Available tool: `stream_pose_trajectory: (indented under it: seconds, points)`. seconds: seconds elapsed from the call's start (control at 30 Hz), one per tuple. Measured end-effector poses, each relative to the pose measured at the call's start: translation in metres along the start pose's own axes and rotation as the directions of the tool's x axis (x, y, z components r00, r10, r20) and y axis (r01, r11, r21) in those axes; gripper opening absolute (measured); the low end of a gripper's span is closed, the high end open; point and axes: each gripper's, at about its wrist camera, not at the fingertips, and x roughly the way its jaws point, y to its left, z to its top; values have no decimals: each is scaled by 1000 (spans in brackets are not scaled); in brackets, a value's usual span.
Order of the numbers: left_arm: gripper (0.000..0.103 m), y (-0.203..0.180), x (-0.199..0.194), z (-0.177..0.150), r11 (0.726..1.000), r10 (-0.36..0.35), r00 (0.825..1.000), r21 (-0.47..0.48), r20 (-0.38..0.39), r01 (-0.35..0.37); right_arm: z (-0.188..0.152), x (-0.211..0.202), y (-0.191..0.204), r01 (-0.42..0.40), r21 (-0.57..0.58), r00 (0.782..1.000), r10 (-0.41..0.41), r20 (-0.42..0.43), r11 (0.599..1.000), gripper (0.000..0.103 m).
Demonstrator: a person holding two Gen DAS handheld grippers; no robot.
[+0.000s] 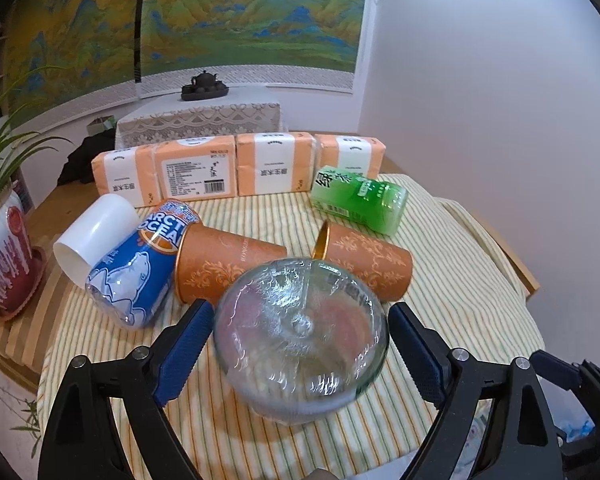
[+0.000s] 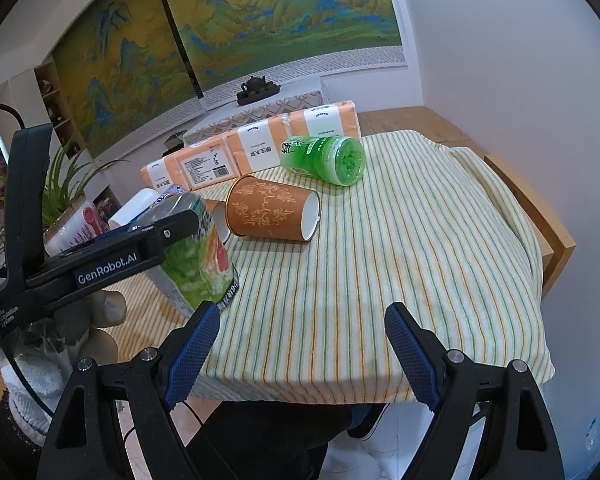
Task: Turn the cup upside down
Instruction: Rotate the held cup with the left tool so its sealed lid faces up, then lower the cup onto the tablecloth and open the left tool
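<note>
1. Left gripper [image 1: 300, 332] has its blue ribbed fingers [image 1: 184, 344] spread to either side of a clear glass cup [image 1: 302, 344]; whether the pads touch the glass cannot be told.
2. Seen from the left wrist, the cup shows its round, thick base toward the camera and looks blurred; the right wrist view shows it tilted over the striped cloth [image 2: 380, 260], with a green printed label on its side.
3. Right gripper [image 2: 302, 340] is spread wide with nothing between its fingers, above the near edge of the desk [image 2: 556, 240], well apart from the cup.
4. Beyond the cup, two orange paper cups [image 1: 364, 260] with leaf patterns lie on their sides.
5. A blue cup [image 1: 140, 264] printed with a polar bear and a smooth white cup [image 1: 96, 232] lie to the left.
6. Farther back lies a green plastic cup [image 1: 360, 200], then a row of orange tissue packs [image 1: 236, 168].
</note>
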Motion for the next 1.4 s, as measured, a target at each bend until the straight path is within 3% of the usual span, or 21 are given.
stream_pose_trajectory:
  seconds: [0.27,0.63,1.1,1.2,1.4]
  points:
    - [94,2,-20,-6,1000,-18,1000,13,21,17,-1,-4,3,6,-8,1000,-6,20,1000,82]
    - [96,38,-68,-26,998,57,995,-39,87,-54,-3,-12,38,7,-106,995,4,104,994,82]
    - [99,75,-132,-51,976,212,950,-97,230,-194,-13,-28,98,34,-239,964,31,264,971,82]
    - [99,77,-141,-55,970,239,938,-104,251,-219,-15,-33,102,47,-235,955,25,296,971,91]
    - [100,75,-149,-59,968,251,926,-101,281,-231,-17,-43,106,86,-229,933,2,360,970,93]
